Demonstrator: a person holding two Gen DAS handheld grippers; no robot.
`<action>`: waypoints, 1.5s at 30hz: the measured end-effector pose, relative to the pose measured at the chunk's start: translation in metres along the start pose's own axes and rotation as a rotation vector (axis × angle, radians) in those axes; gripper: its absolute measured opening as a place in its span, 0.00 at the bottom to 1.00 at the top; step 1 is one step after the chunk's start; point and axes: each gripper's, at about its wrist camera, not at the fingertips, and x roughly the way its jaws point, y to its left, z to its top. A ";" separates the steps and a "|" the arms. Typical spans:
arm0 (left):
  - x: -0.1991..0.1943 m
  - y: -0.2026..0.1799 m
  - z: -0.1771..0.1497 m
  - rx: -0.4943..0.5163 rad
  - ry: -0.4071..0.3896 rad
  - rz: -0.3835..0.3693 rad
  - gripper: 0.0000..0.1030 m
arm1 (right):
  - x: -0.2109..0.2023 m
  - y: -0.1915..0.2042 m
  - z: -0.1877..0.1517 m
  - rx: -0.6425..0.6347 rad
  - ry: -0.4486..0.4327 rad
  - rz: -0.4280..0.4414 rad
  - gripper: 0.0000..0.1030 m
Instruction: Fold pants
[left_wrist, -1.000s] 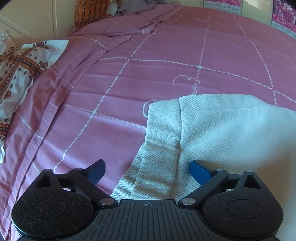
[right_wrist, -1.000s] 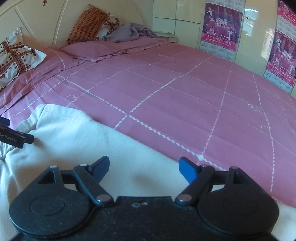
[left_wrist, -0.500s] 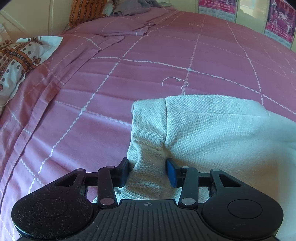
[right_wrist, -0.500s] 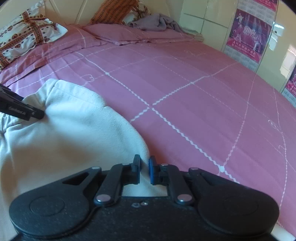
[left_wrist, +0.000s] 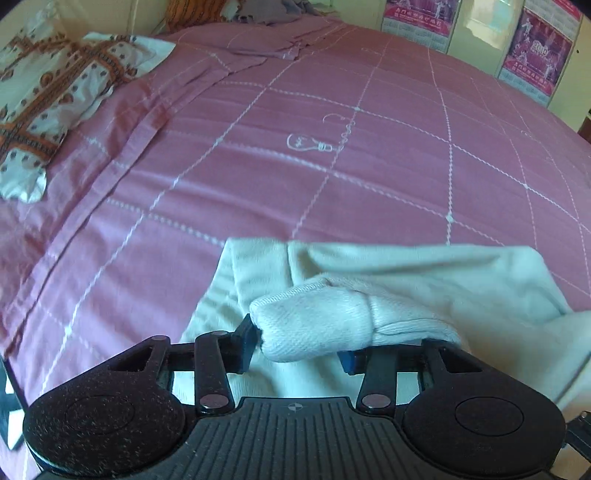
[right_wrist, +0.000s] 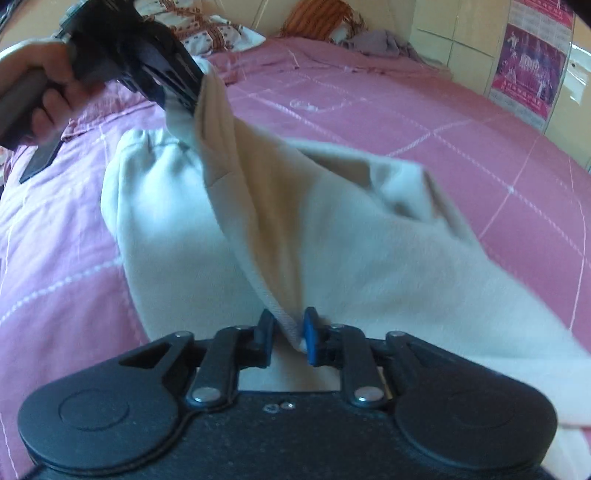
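The cream pants (right_wrist: 332, 229) lie on the pink bed (right_wrist: 461, 122). My left gripper (left_wrist: 299, 343) is shut on a bunched corner of the pants (left_wrist: 314, 325), with the rest spreading to the right. My right gripper (right_wrist: 288, 336) is shut on a folded hem edge of the pants. In the right wrist view the left gripper (right_wrist: 147, 59), held in a hand, lifts its corner high at the upper left, so a ridge of cloth stretches between the two grippers above the part still lying flat.
A patterned pillow (left_wrist: 48, 99) lies at the bed's left edge. An orange pillow (right_wrist: 317, 22) and a grey bundle of cloth (right_wrist: 380, 40) are at the head. Posters (right_wrist: 524, 74) hang on the far wall. Pink sheet stretches beyond the pants.
Both grippers went from open to shut on the pants' edge, then lifted it off the bed. The left gripper has risen highest, pulling the cloth into a raised ridge.
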 end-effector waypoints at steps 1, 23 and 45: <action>-0.007 0.006 -0.007 -0.035 0.013 -0.038 0.66 | -0.006 0.003 -0.003 0.029 -0.021 -0.008 0.22; -0.005 0.038 -0.055 -0.525 0.044 -0.346 0.87 | -0.009 -0.094 -0.029 0.968 0.046 0.024 0.53; 0.040 0.075 -0.070 -0.458 0.051 -0.206 0.16 | -0.012 -0.019 -0.019 0.764 0.067 0.012 0.12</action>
